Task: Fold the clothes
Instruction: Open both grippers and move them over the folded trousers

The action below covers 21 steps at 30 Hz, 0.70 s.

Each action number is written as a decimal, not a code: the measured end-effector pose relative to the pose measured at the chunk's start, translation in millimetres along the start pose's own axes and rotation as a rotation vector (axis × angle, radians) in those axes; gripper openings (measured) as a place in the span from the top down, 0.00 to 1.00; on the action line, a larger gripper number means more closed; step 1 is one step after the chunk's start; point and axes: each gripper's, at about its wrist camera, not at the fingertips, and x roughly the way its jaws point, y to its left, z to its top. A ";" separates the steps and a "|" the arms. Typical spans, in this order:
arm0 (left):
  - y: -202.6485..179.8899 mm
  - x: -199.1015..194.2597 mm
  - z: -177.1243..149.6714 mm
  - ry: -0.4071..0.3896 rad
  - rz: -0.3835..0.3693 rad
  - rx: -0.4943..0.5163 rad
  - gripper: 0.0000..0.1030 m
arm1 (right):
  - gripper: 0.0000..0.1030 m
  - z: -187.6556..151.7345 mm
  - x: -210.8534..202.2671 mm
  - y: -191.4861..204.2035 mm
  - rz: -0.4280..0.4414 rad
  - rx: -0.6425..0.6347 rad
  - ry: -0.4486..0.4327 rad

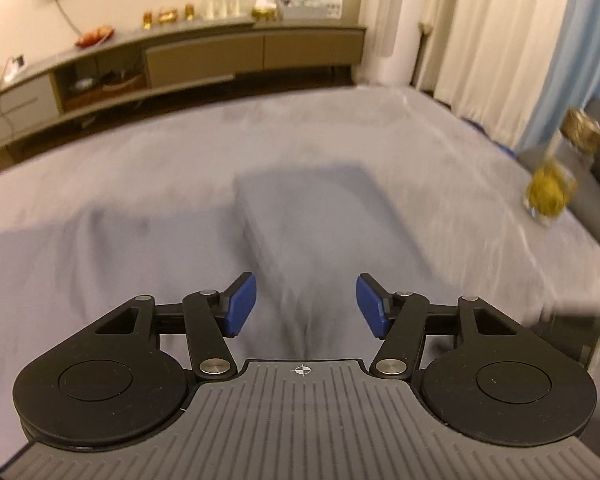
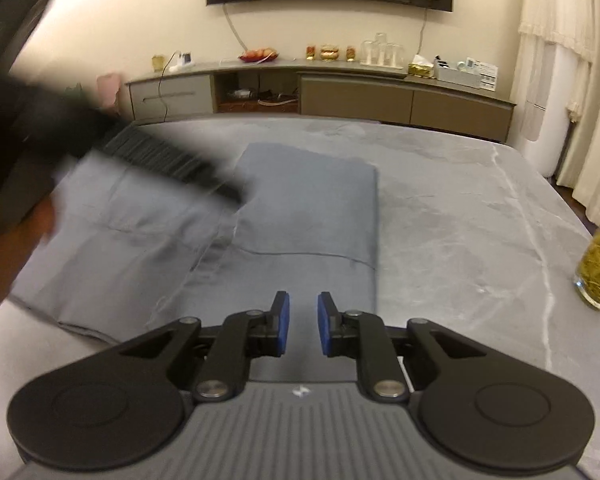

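Note:
A blue-grey garment [image 2: 300, 216] lies flat on the grey marble table [image 2: 480, 208], partly folded, with a folded panel on its right side. In the left wrist view it [image 1: 320, 216] is blurred and lies ahead of my left gripper [image 1: 306, 304], which is open and empty above the cloth. My right gripper [image 2: 303, 322] hovers over the garment's near edge with its blue pads a small gap apart and nothing between them. The left gripper [image 2: 112, 148] shows as a dark blur over the garment's left part in the right wrist view.
A glass of yellow-green tea [image 2: 599, 268] stands at the table's right edge, also in the left wrist view [image 1: 548, 192]. A long low sideboard [image 2: 320, 92] with jars and a fruit plate runs along the far wall. Curtains hang at right.

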 end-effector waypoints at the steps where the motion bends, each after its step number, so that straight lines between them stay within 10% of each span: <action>1: -0.9 11.8 9.5 0.002 0.002 0.003 0.50 | 0.84 -1.1 3.6 3.2 -0.007 -0.016 0.013; 12: 24.7 99.1 23.9 0.128 0.113 -0.031 0.40 | 0.83 -15.5 1.2 12.0 0.013 -0.017 0.077; 18: 25.3 43.3 13.3 0.060 0.015 -0.097 0.40 | 0.81 -8.4 -23.5 -6.7 -0.003 0.114 -0.053; 21: 18.2 25.4 -20.1 0.088 -0.034 -0.115 0.46 | 0.81 -8.2 -8.7 -10.6 -0.041 0.122 0.024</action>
